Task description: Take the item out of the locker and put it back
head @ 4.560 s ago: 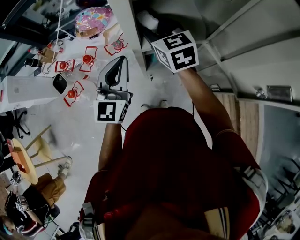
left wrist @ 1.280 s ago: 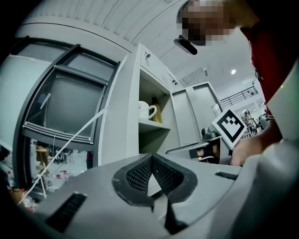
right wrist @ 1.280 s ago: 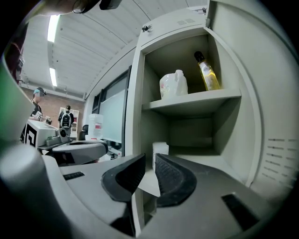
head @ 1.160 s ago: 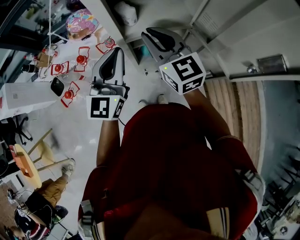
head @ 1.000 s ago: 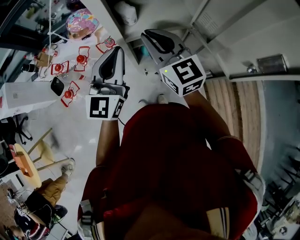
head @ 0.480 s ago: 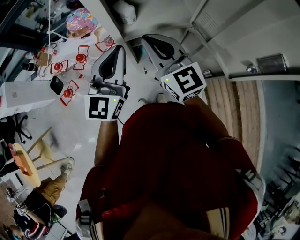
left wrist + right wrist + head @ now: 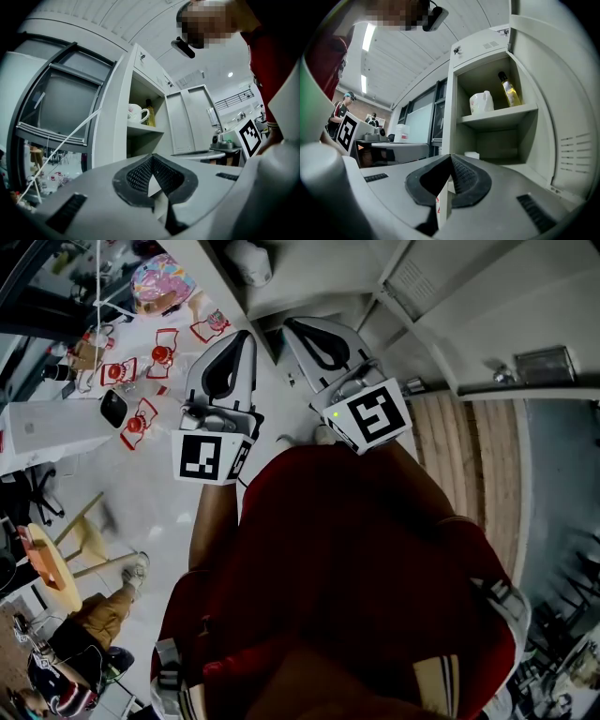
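Note:
The open locker point(image 7: 452, 93) stands ahead of both grippers. On its upper shelf point(image 7: 497, 117) sit a white patterned mug point(image 7: 481, 102) and a yellow oil bottle point(image 7: 509, 90); both also show in the left gripper view, the mug point(image 7: 137, 113) left of the bottle point(image 7: 150, 115). A small white item point(image 7: 471, 155) lies on the lower shelf. My left gripper point(image 7: 246, 337) and right gripper point(image 7: 292, 326) hang side by side in front of the locker, outside it. Both are shut, pads together, with nothing between them.
The locker door point(image 7: 555, 93) swings open at the right. Red wire frames point(image 7: 155, 357) and a colourful balloon-like thing point(image 7: 161, 279) lie on the floor to the left. A seated person point(image 7: 66, 662) and a yellow stool point(image 7: 47, 563) are at lower left. Wooden boards point(image 7: 478, 456) are at right.
My right gripper has drawn back out of the locker toward the body and drifted slightly right. The left gripper has barely moved.

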`<state>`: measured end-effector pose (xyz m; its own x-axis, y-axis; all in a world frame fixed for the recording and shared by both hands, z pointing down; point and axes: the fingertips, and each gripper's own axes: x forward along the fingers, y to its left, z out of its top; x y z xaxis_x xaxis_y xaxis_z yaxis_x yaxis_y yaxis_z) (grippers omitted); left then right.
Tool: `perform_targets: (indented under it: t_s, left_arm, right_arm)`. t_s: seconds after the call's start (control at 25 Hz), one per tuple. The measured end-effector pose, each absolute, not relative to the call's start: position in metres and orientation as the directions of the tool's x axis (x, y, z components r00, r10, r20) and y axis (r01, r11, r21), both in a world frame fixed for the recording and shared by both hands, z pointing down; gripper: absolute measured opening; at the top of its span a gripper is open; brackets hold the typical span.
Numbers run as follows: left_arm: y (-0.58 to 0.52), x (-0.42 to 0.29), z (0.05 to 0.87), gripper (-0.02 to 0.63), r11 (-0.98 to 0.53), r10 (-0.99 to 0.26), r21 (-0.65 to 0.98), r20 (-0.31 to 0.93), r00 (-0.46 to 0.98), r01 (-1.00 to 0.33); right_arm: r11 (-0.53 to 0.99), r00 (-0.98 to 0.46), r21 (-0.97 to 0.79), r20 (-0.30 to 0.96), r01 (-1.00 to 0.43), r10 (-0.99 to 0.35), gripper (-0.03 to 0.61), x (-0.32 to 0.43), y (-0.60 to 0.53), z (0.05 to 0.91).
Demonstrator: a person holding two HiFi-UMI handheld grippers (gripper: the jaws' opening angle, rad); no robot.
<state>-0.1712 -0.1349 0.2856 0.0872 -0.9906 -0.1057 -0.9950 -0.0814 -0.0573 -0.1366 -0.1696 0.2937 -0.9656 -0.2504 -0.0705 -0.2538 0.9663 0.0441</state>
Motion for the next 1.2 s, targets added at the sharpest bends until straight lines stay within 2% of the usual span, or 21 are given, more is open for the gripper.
perform_targets:
  t_s: [1.2]
  left_arm:
    - [-0.1405,-0.1708,0.2891,0.006,-0.076,-0.992,-0.047,-0.095,0.080,-0.996]
  right_arm:
    - [0.964,-0.963,0.055,-0.084,-0.261,-0.256,-0.003,-0.1327,-0.1717,0.2957]
